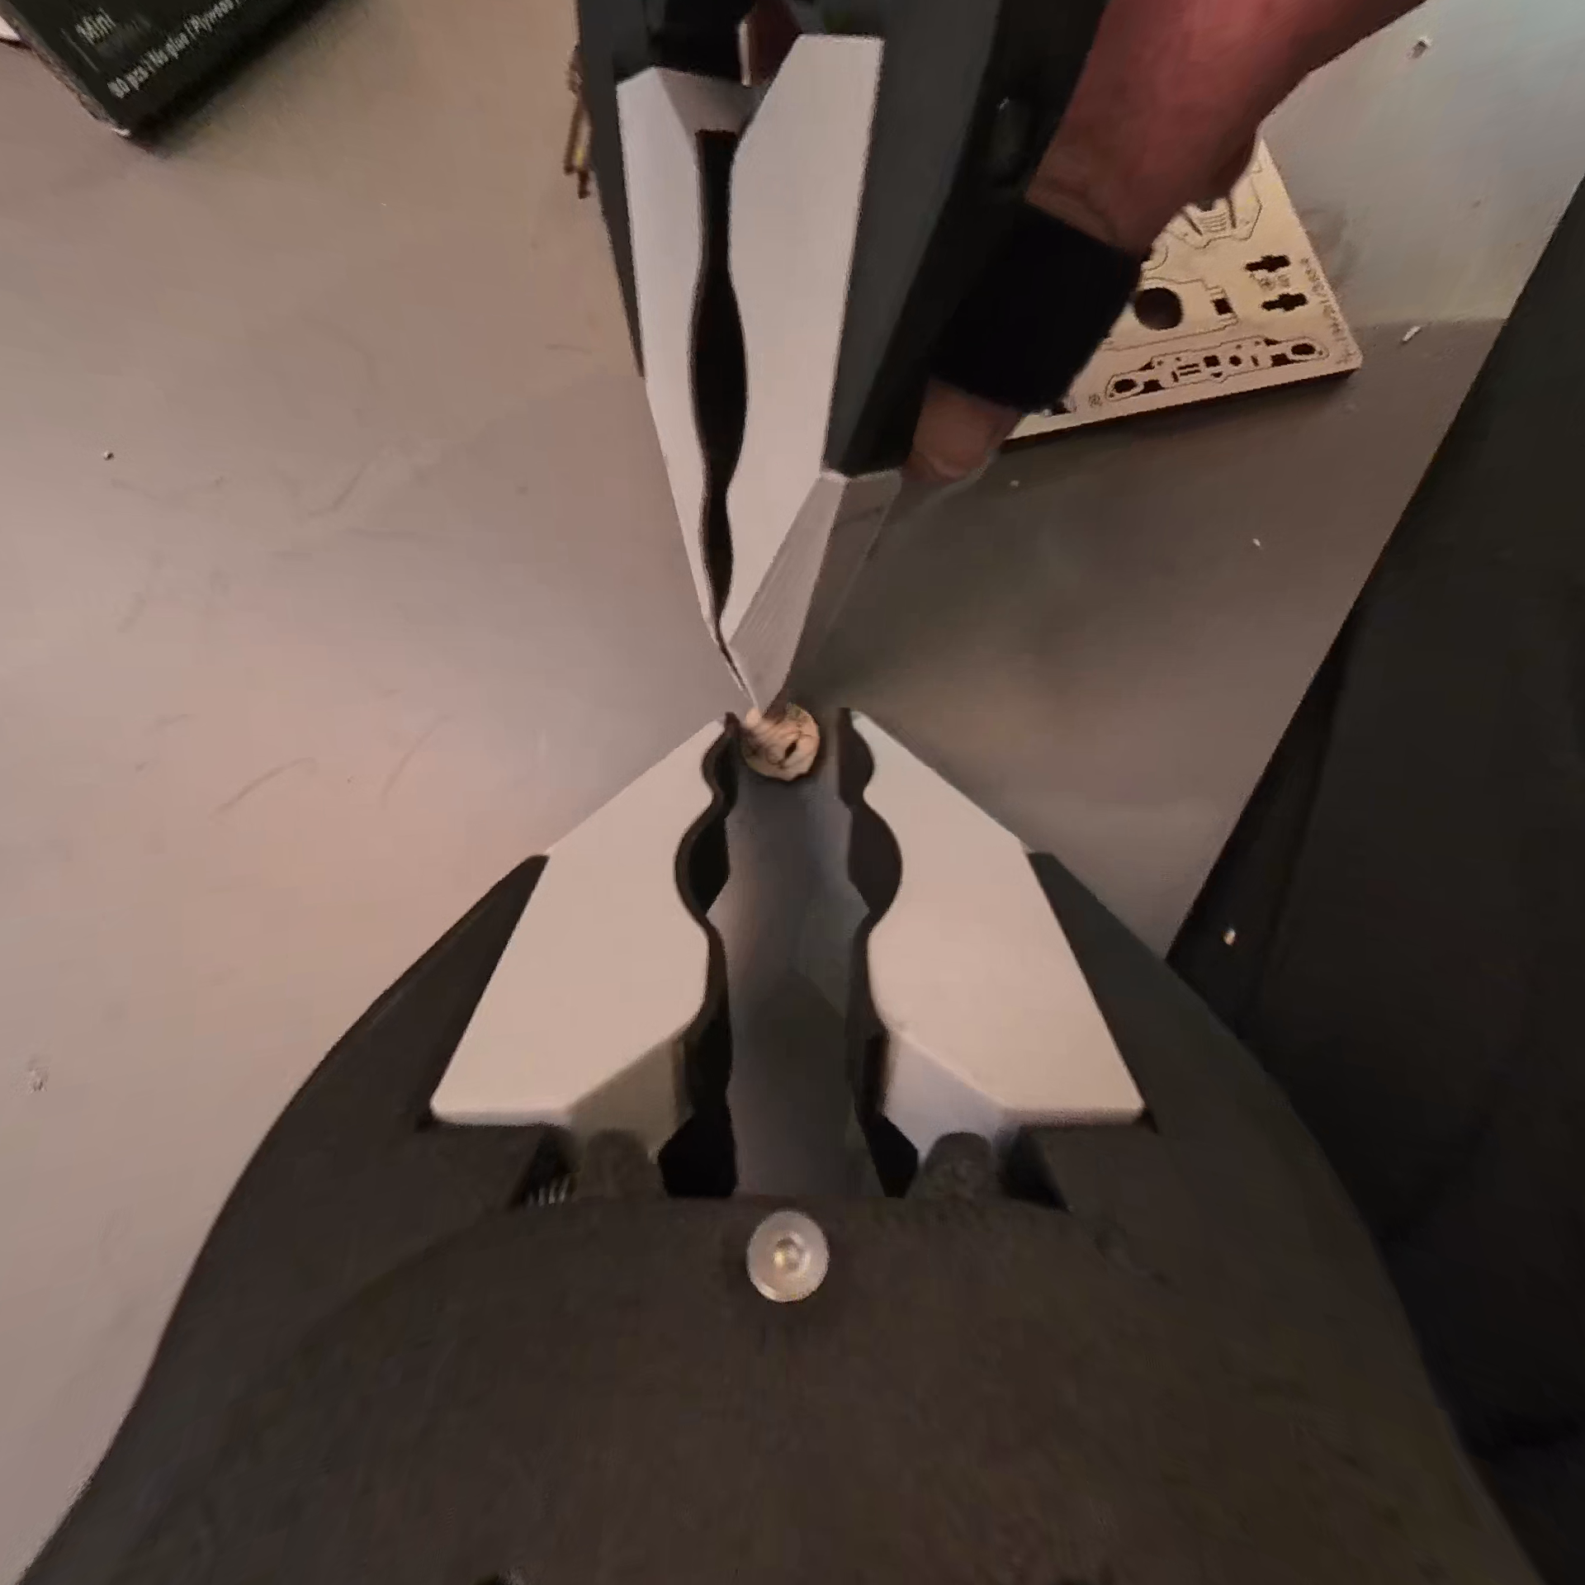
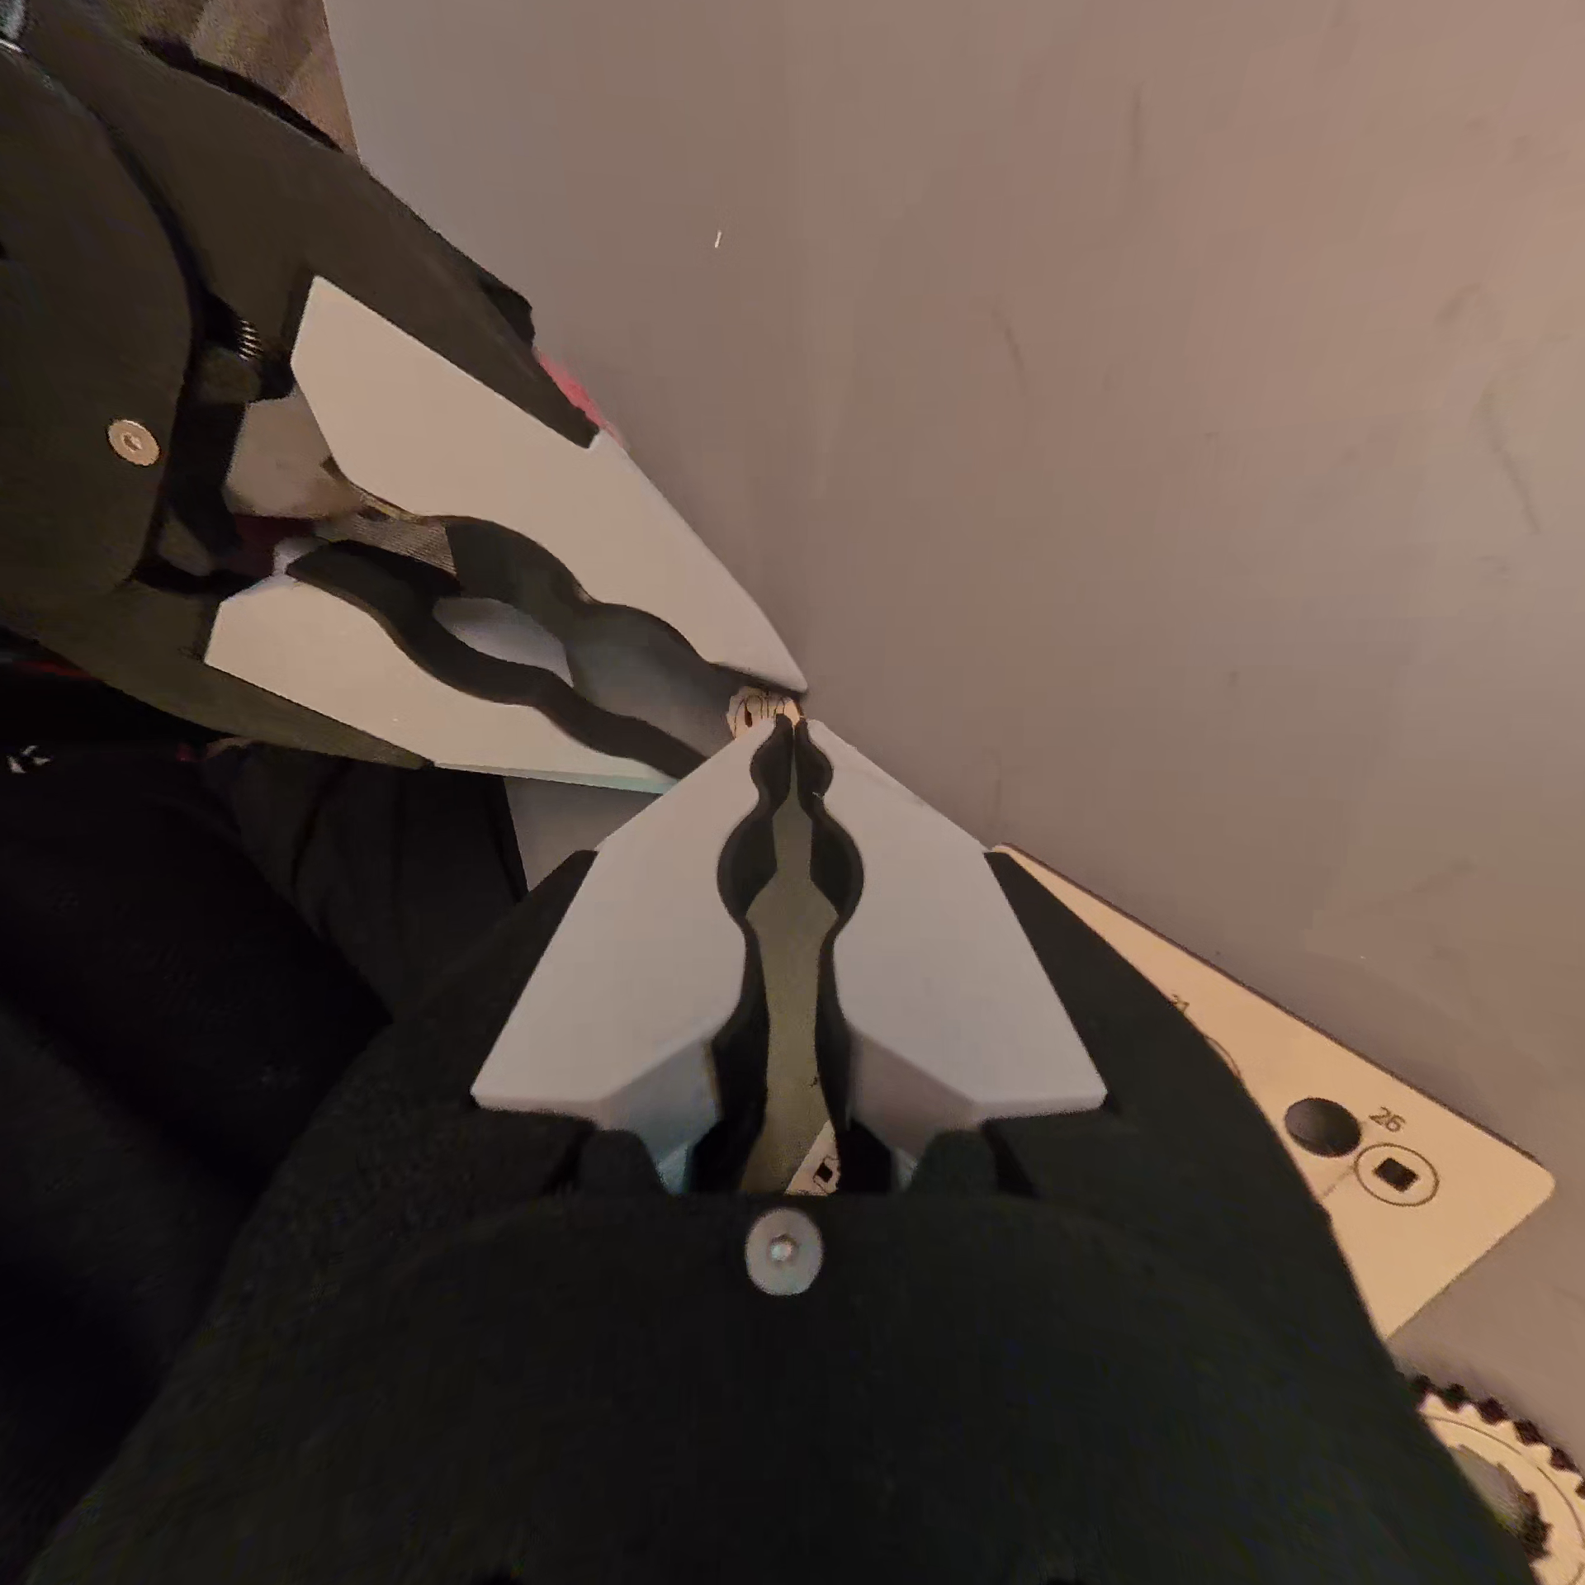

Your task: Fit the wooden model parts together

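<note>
The left tongs [image 1: 785,729] stand part open, a clear gap between the white fingers, and the small pale round wooden part [image 1: 780,744] sits at their tips, against the left finger. The right tongs [image 1: 744,693] come down from above, pinched nearly closed, tips meeting that same piece — whether they actually grip it I cannot tell. All this hangs above the grey desk [image 1: 300,515]. A flat laser-cut plywood sheet [image 1: 1218,343] lies farther right; a dark box [image 1: 171,60] rests at the far left corner.
</note>
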Motion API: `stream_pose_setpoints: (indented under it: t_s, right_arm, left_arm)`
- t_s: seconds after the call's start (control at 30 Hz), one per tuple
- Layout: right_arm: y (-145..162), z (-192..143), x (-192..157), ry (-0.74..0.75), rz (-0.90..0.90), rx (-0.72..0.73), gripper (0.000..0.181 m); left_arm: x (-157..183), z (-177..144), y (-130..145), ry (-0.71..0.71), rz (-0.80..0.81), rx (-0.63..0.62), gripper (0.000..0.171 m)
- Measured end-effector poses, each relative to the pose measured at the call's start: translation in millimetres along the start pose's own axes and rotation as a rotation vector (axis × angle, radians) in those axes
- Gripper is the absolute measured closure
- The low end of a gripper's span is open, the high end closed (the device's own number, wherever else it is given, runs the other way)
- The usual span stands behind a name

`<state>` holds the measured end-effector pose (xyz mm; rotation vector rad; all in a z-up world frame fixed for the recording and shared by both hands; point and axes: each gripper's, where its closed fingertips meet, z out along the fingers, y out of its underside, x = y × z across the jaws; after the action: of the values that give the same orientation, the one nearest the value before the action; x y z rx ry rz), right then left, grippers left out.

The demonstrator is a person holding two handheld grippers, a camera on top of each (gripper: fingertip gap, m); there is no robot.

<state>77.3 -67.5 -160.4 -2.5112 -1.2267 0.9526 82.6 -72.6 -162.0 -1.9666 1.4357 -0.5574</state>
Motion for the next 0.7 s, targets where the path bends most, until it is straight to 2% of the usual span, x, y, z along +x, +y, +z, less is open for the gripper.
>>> stream_pose_setpoints:
  t_s: [0.13, 0.3, 0.43, 0.7]
  right_arm:
    - [0.9, -0.1, -0.7, 0.002, 0.000, 0.013, 0.181]
    - [2.8, -1.4, -0.7, 0.060, -0.044, -0.019, 0.181]
    - [12.3, -6.0, -1.4, 0.113, -0.066, -0.048, 0.181]
    - [27.4, -15.1, 0.0, 0.171, -0.054, -0.013, 0.177]
  left_arm:
    - [-1.1, 0.0, 0.2, 0.011, -0.016, 0.016, 0.155]
    - [0.9, 0.4, -2.1, -0.063, 0.115, -0.021, 0.156]
    - [10.4, 3.4, -7.0, -0.048, 0.173, -0.028, 0.156]
    - [25.3, 9.1, -16.9, -0.038, 0.278, -0.086, 0.157]
